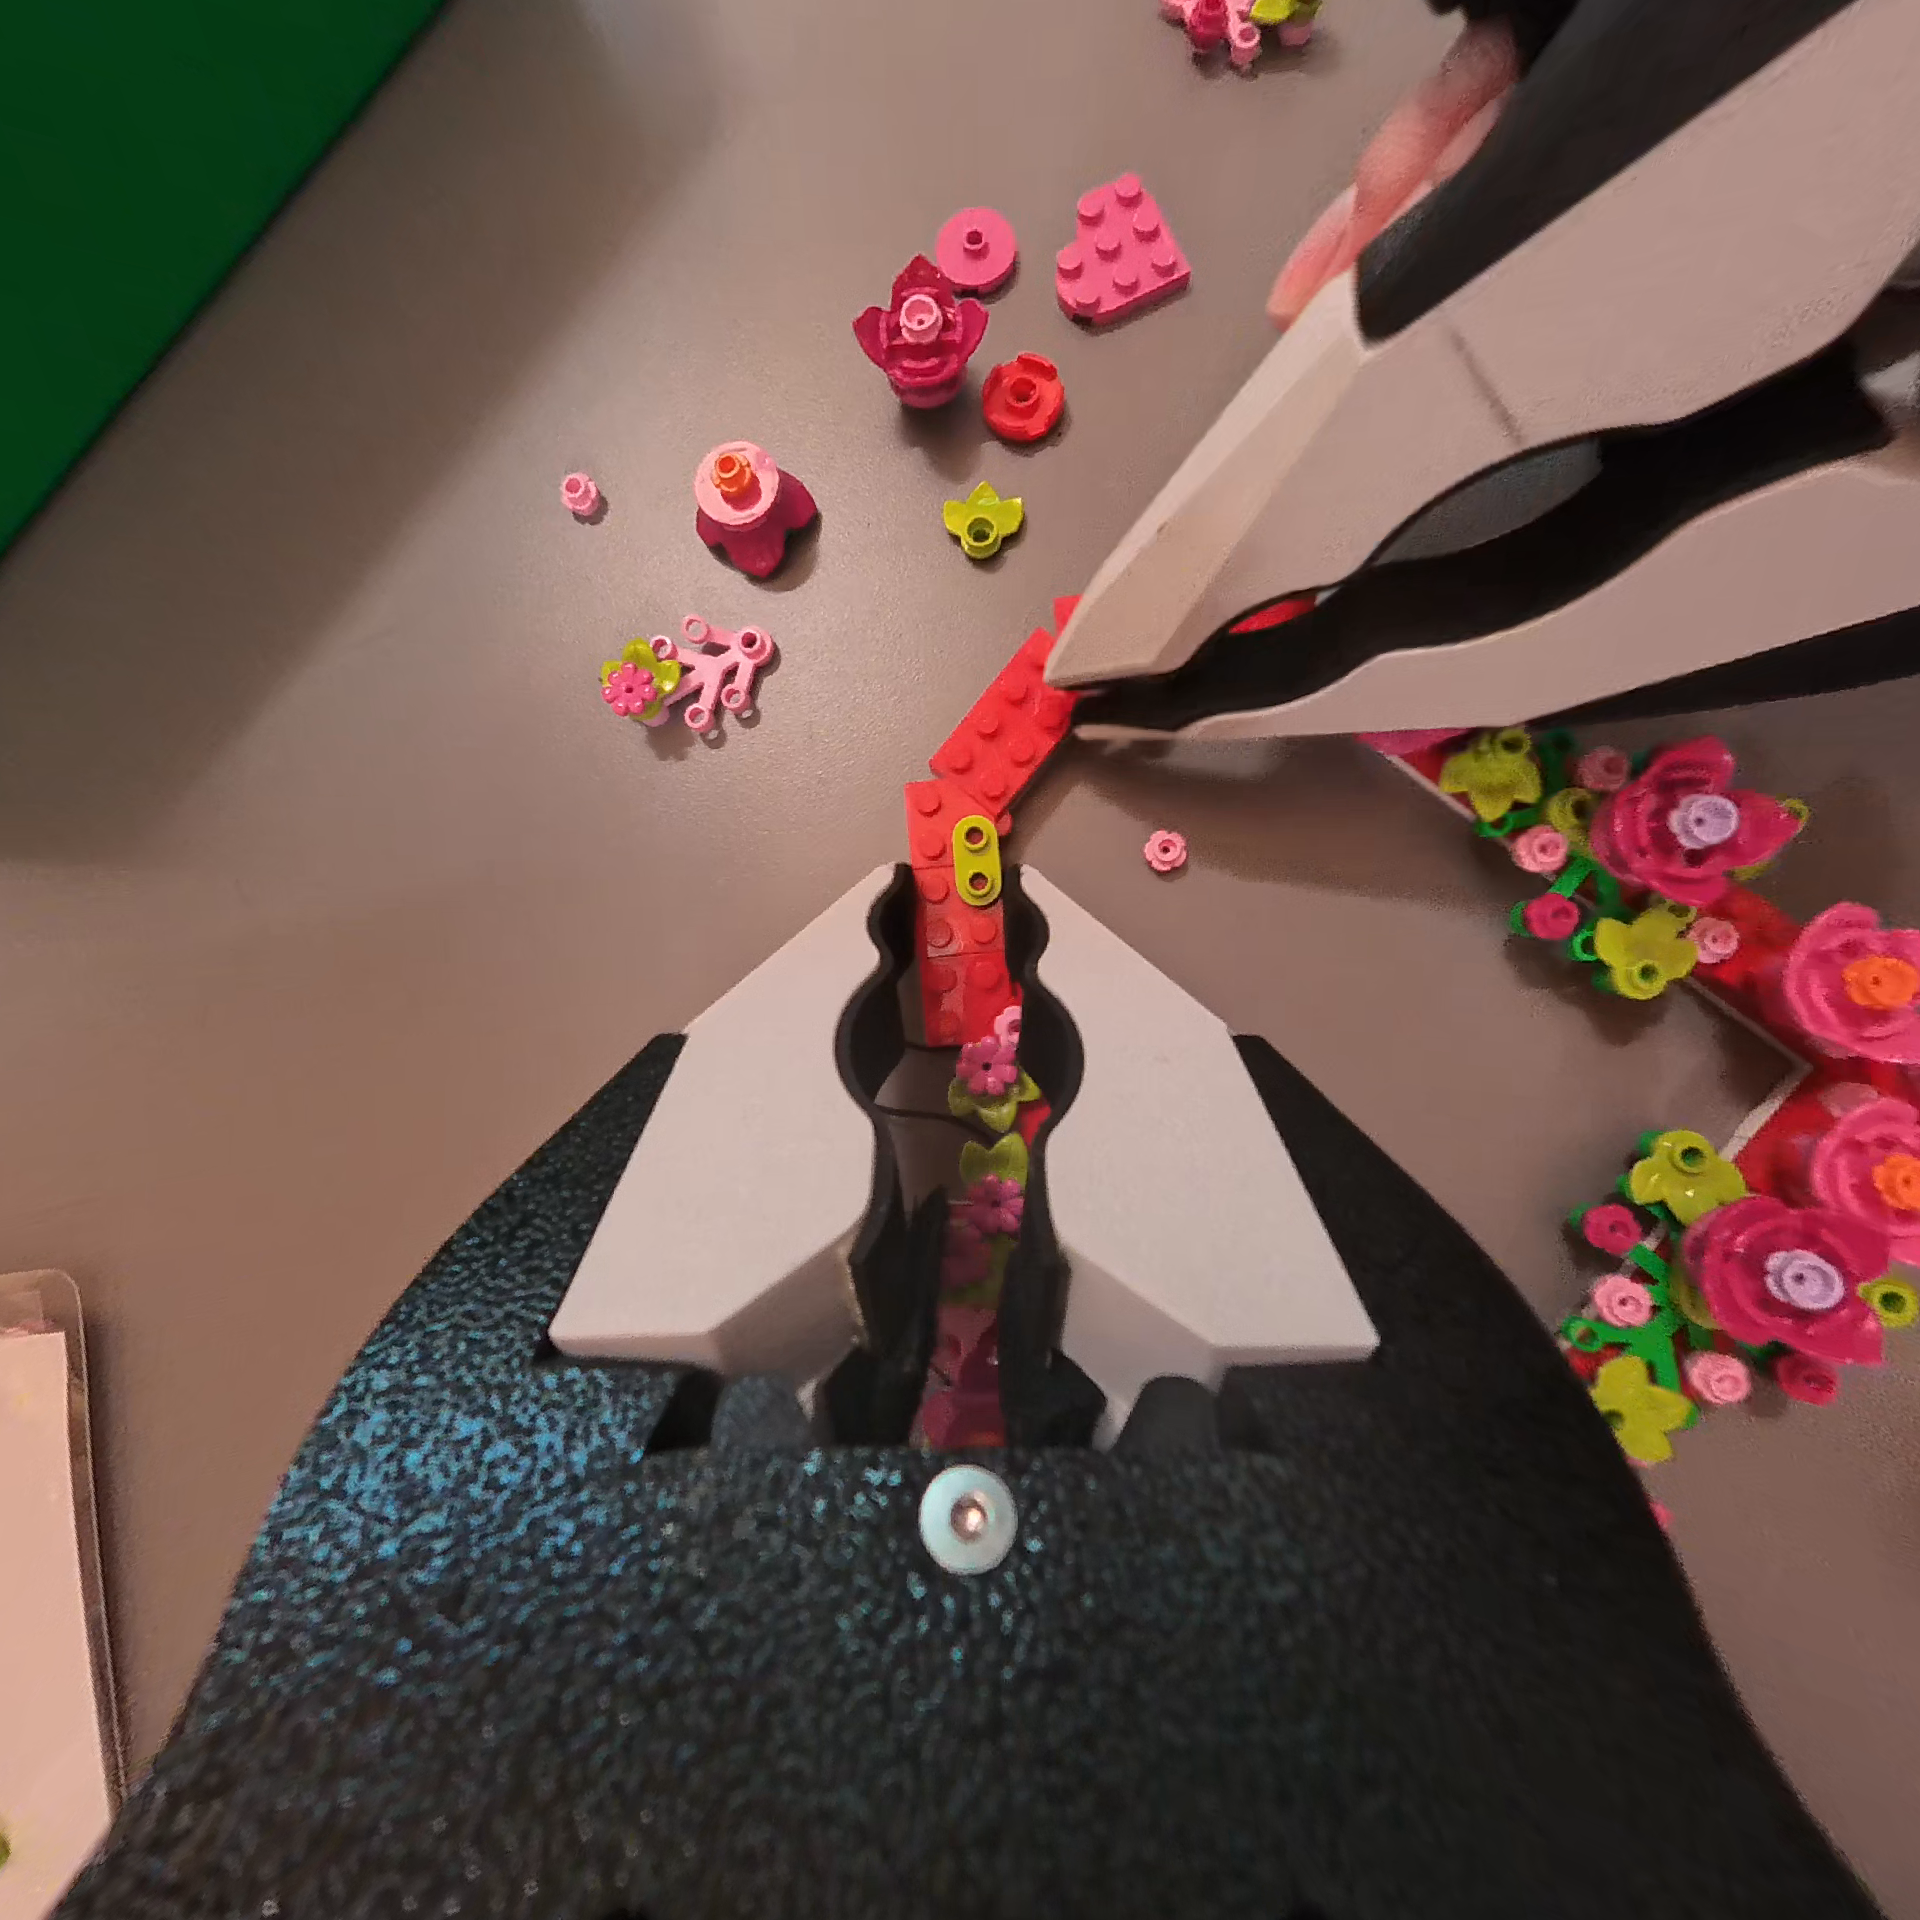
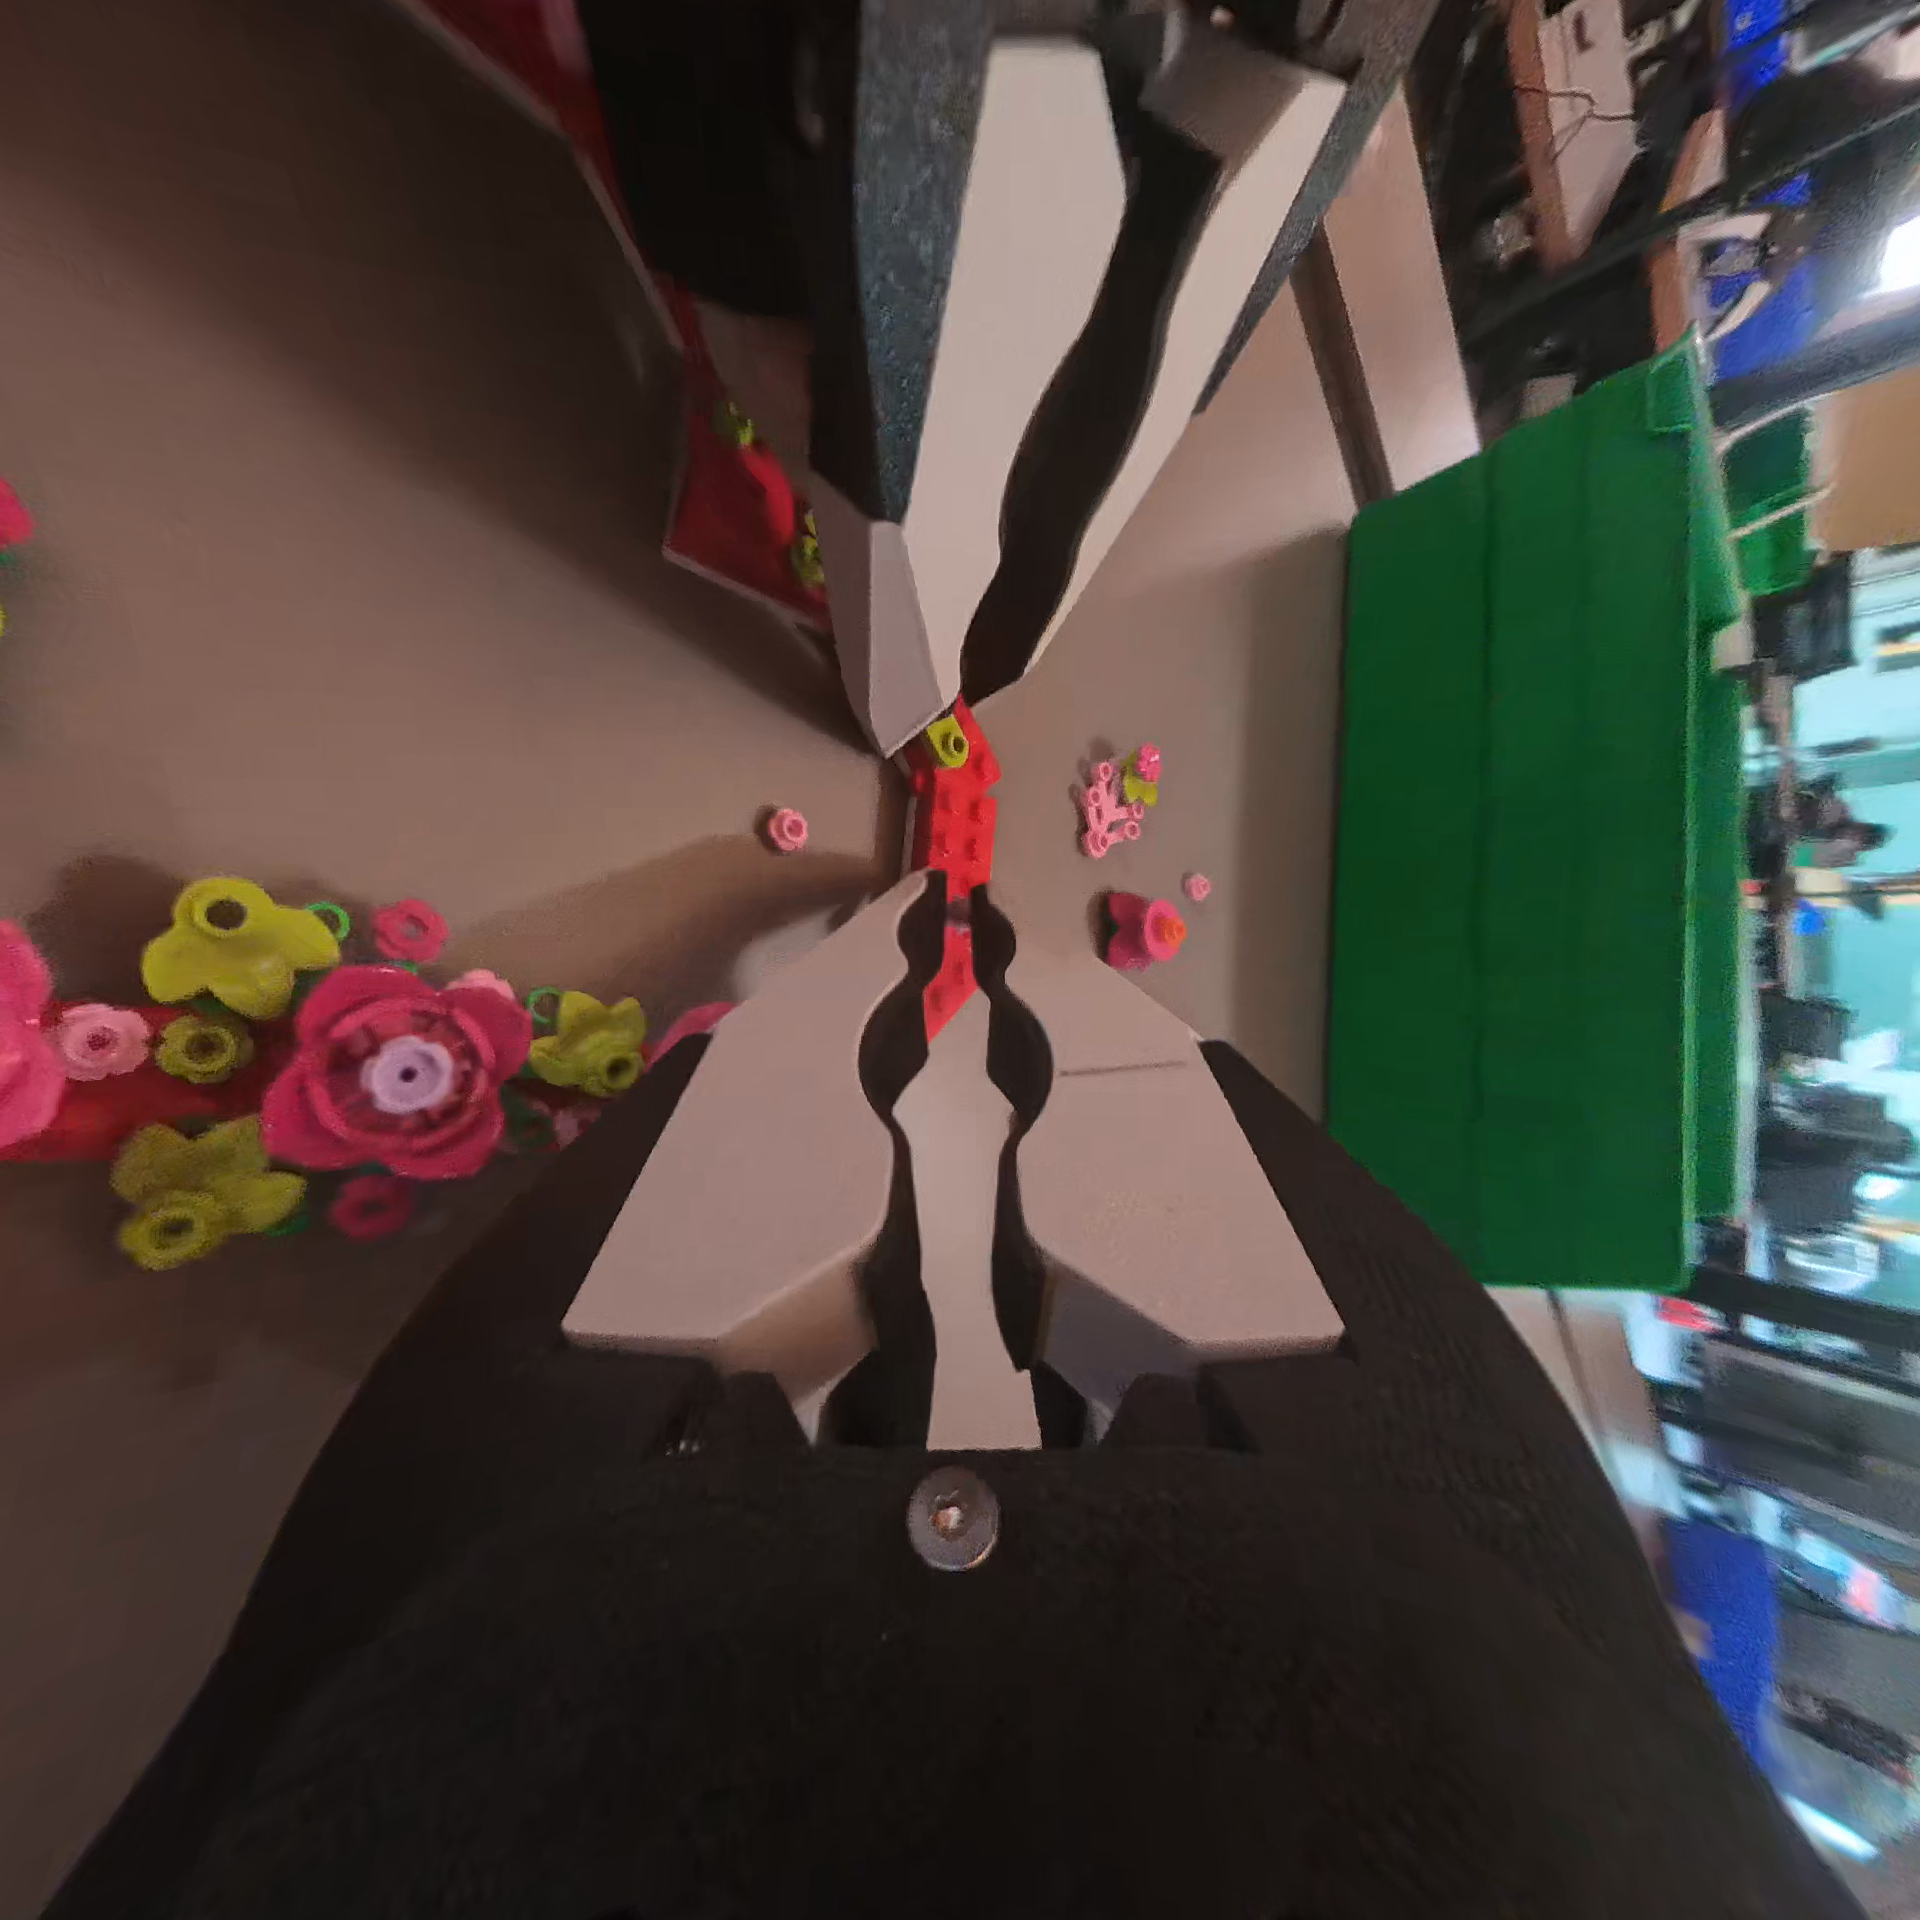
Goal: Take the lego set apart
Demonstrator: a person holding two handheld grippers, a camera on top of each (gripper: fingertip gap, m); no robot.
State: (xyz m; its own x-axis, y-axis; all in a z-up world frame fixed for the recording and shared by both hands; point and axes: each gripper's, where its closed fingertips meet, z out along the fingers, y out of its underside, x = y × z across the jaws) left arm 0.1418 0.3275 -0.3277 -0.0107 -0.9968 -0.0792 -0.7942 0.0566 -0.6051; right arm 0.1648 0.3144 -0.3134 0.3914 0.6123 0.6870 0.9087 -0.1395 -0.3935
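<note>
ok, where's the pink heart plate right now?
Left wrist view, upper middle: the pink heart plate lies loose on the table, right of the pink round plate.

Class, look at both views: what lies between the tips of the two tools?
A curved strip of red bricks spans the gap, gripped at either end by the left tool and right tool. A lime plate sits on it. Both views show this.

We see a curved red brick strip (image 1: 997,727) with one lime plate (image 1: 975,854), clamped at each end, a red frame (image 1: 1756,966) crowded with pink roses and lime leaves lying at right, loose pink flowers (image 1: 920,332) scattered beyond
</note>
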